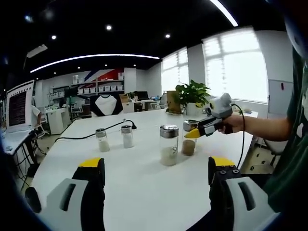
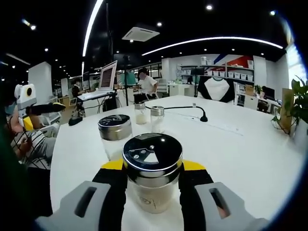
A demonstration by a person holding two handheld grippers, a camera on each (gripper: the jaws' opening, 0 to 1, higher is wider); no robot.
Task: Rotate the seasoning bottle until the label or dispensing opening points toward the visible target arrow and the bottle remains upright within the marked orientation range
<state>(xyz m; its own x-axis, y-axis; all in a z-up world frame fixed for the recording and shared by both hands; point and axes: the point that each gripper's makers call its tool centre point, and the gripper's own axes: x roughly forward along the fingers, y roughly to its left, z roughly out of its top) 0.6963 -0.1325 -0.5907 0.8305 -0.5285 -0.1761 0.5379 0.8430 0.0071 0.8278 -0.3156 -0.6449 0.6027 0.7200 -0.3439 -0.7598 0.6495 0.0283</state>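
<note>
Now, going from left to right in the left gripper view: a laptop (image 1: pixel 19 107) stands at the far left, off the bench (image 1: pixel 139 192). On the white bench two small shakers (image 1: pixel 114 138) stand side by side, with a black cable (image 1: pixel 91 134) behind them. Further right stands a jar (image 1: pixel 169 145) with pale powder, and just beside it the bottle (image 1: pixel 189 139) with brown seasoning. A plant (image 1: pixel 192 96) is behind them. The right gripper (image 1: pixel 195 132) reaches in from the right side and meets the bottle near its top. The left gripper (image 1: pixel 156 168) waits low in front, its fingers (image 1: pixel 91 166) wide apart with nothing between them, well apart from the jars.

In the right gripper view the bottle (image 2: pixel 152 171) stands upright between the fingers (image 2: pixel 115 180) of the right gripper (image 2: pixel 152 178). They are closed on its sides, just under the black lid (image 2: pixel 152 150). The lid shows a triangle opening that faces toward the camera. The jar (image 2: pixel 114 134) stands just behind on the left.

I cannot find any target arrow on the bench. I judge the grasp is done and the rotation is the step in hand. The next move calls for turning the wrist slowly about the vertical axis, keeping the bottle's base flat on the bench and the bottle not leaning, and avoiding the near jar.
</note>
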